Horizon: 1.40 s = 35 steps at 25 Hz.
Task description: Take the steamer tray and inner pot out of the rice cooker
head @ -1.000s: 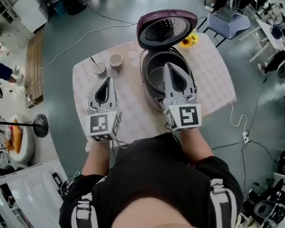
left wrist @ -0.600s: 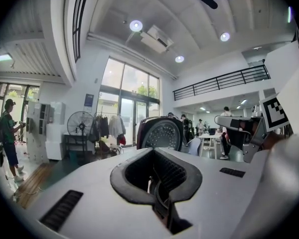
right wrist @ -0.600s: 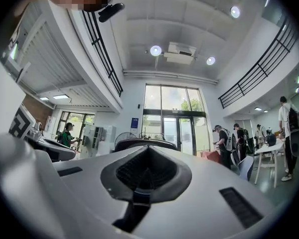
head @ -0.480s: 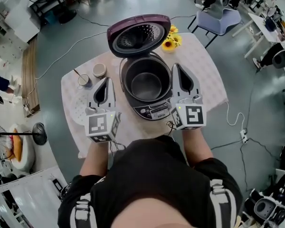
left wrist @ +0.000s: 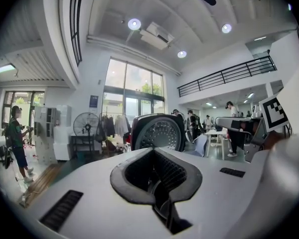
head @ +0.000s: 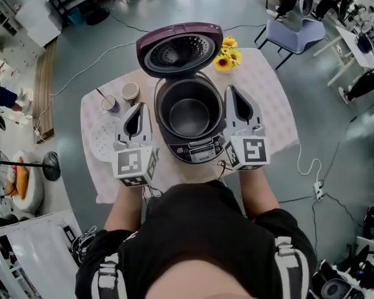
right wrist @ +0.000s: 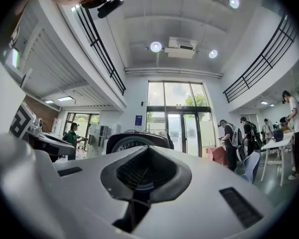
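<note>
**Entry: rice cooker job, tray + pot removal**

- Rice cooker [head: 188, 120]: centre of bench [head: 271, 101], control panel towards me. Lid [head: 179, 47] was up and tipped back, so the top was clear for access.
- Inner pot [head: 188, 112]: still seated in the cooker body. Looked empty, no tray visible on it.
- Steamer tray [head: 98, 143]: I took the pale perforated round piece flat on the cloth, at the bench's L edge, to be the tray. Only partly seen, so approx. ID. If right, that half of the job was done.
- L tool [head: 139, 106]: beside the cooker's L wall, between cooker and tray. Jaws were fully together with nothing in them.
- R tool [head: 230, 91]: beside the cooker's R wall, near level. Jaws also closed up, nothing held.
- Misc.: two small cups [head: 130, 92] at back L, yellow flowers [head: 225, 53] behind the cooker.

**Step in hand (my read):** the pot lift hadn't begun. Both tools flanked the cooker, neither touching the pot.

**Next move needs:**
- open at least one tool's jaws
- bring it in over the rim
- pinch the pot's thin lip, one jaw inside and one outside
- lift straight up to clear the body, minding the raised lid behind
- set the pot down on free cloth, prob. R side
</note>
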Available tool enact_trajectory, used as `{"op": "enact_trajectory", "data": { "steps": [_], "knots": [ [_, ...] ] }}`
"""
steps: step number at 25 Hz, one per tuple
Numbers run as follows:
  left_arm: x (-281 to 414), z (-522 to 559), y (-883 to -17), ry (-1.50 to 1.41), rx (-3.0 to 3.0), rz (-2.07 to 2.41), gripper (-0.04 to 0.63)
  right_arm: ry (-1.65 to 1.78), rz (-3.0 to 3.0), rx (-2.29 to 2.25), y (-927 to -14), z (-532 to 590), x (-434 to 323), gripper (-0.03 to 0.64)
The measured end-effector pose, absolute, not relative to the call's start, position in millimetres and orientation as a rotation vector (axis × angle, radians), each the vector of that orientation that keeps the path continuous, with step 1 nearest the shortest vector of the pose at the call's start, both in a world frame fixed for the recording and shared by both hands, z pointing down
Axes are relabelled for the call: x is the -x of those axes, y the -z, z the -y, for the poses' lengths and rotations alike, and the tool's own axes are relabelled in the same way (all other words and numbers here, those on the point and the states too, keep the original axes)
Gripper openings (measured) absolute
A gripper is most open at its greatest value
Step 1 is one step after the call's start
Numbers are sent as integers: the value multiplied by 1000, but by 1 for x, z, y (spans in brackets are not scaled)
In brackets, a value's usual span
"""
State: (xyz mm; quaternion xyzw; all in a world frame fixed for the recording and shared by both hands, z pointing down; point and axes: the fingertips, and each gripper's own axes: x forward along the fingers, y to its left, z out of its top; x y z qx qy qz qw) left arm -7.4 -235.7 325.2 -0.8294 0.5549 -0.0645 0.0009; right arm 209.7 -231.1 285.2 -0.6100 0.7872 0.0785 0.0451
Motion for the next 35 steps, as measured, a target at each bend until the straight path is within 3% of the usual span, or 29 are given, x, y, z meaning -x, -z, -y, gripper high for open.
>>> {"op": "enact_trajectory", "data": {
  "steps": [6, 7, 8, 9, 10, 12, 27, 35],
  "knots": [
    [9, 240, -328, 213, 2596, -1764, 6, -203, -2461, 1809, -296, 243, -207, 2],
    [7, 242, -329, 218, 2609, -1752, 23, -182, -2483, 1763, -298, 244, -204, 32],
    [5, 243, -332, 224, 2621, -1742, 89, -157, -2501, 1718, -299, 245, -201, 95],
    [3, 245, -334, 231, 2629, -1737, 225, -139, -2509, 1683, -300, 246, -199, 141],
    [2, 247, -337, 241, 2633, -1738, 316, -129, -2512, 1664, -301, 247, -198, 187],
    [2, 249, -341, 260, 2632, -1752, 351, -117, -2516, 1664, -304, 251, -198, 253],
    [-12, 254, -412, 551, 2829, -1769, 350, 159, -2788, 1748, -384, 277, -204, 264],
    [-19, 260, -451, 680, 3032, -1717, 306, 505, -2926, 1683, -440, 292, -208, 262]
  ]
}}
